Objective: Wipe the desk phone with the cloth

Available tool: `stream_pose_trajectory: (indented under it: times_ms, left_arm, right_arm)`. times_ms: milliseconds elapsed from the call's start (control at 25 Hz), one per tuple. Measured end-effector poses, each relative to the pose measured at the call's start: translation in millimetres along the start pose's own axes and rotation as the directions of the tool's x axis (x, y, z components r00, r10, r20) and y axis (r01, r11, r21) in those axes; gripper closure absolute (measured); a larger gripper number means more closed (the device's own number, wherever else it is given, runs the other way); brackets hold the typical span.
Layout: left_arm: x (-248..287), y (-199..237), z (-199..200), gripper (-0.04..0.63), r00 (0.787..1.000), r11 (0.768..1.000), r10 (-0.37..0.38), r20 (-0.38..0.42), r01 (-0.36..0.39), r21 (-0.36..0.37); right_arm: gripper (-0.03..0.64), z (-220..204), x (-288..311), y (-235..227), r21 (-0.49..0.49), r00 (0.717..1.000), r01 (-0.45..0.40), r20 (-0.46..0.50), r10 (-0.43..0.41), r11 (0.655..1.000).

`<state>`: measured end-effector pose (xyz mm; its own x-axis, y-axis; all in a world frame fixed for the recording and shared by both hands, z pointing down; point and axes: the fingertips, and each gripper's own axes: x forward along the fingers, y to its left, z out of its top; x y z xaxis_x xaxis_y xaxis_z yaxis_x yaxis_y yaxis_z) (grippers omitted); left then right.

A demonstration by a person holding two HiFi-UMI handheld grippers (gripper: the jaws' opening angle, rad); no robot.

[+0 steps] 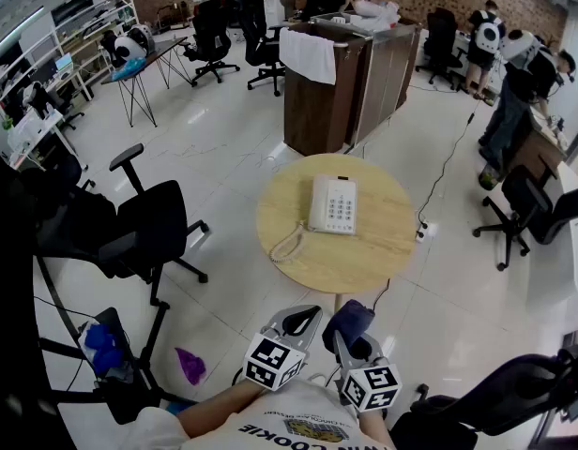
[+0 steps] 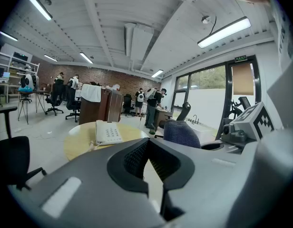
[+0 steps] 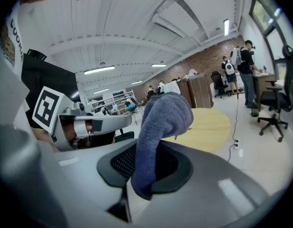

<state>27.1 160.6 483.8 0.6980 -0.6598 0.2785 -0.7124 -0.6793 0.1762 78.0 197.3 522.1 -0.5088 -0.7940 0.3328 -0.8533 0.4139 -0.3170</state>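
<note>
A: Counts?
B: One desk phone [image 1: 332, 204], centred on the round table [image 1: 383, 256]; one cloth [image 1: 349, 320].
A: Pose?
B: Both low, short of the table. Left gripper [image 2: 149, 164] closed, empty; right gripper [image 3: 145, 171] clamps the cloth.

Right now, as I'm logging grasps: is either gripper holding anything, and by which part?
The right gripper is shut on the blue cloth, pinching its lower end; the left gripper, shut, holds nothing.

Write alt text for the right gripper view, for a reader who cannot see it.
The right gripper is shut on a dark blue cloth, which stands up between its jaws and fills the middle of the view. Behind it lie a round wooden table and, at the left, the left gripper with its marker cube, in a bright open office.
</note>
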Motion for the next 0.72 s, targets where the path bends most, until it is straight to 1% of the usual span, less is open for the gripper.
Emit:
stream_pose_trajectory:
  times_ms: [360, 520, 720]
  left_arm:
    - [6.7, -22.7, 0.7, 0.602, 0.999, 0.999, 0.040, -0.002, -0.040, 0.005]
    - [3.4, -24.9, -1.7, 0.601, 0.998, 0.998, 0.068, -0.004, -0.068, 0.001]
    - [0.7, -24.4, -8.5, 0.603, 0.995, 0.995, 0.097, -0.017, -0.097, -0.015]
  right_arm:
    - [0.549, -1.9, -21.2, -13.8, -0.009, 0.998, -0.056, -0.002, 0.056, 0.998]
    - [0.549, 0.0, -24.7, -22.5, -0.004, 0.998, -0.067, 0.010, 0.067, 0.998]
    - [0.549, -7.2, -27.9, -24.3, -0.002, 0.997, -0.078, 0.004, 0.078, 0.997]
